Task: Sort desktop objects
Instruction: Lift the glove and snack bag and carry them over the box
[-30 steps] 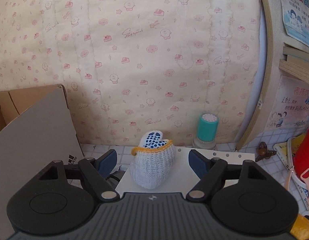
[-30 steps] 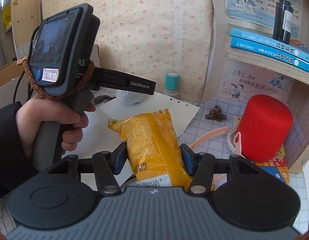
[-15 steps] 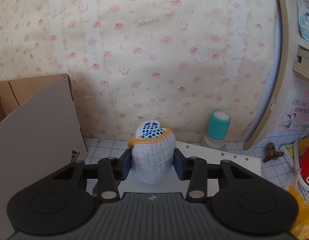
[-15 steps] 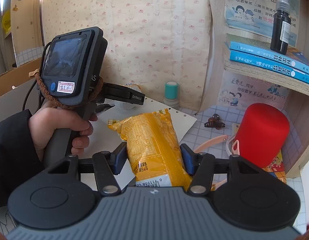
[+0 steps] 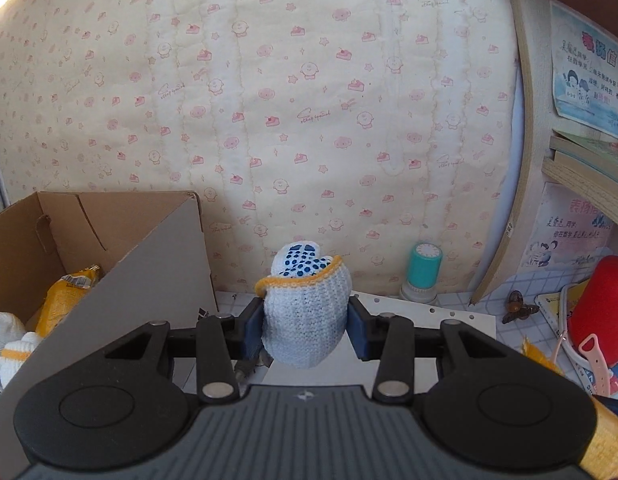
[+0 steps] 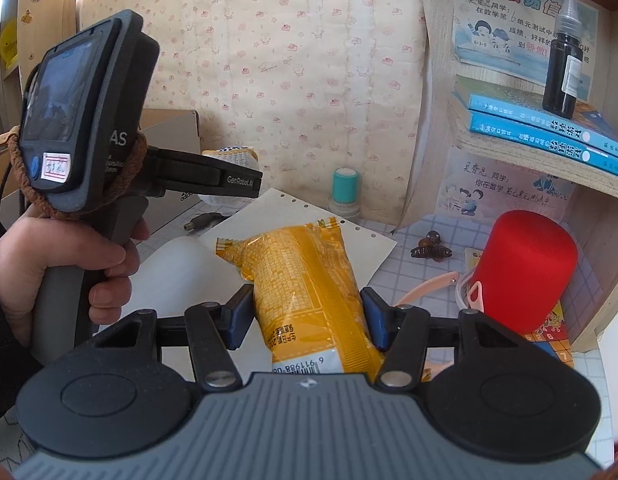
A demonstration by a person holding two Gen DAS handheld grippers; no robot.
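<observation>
While already holding one yellow snack packet (image 5: 71, 294) and rolled white gloves (image 5: 9, 340) inside, cardboard box (image 5: 33, 240) at left far from full. Left gripper (image 5: 305, 330) clamped narrow on rolled knit glove (image 5: 305, 320), lifted clear of white paper sheet (image 5: 441, 320); right gripper (image 6: 307, 320) squeezing second snack packet (image 6: 309, 288) over the desk. Still unsorted, by the look of it: teal stamp (image 5: 423, 276), hair claw (image 5: 517, 308), red cup (image 5: 605, 308).

Warm daylight flooding in from the upper left of both frames, glare blowing out that corner, fisheye bending the edges, soft shadows lying below, focus holding sharp throughout.
</observation>
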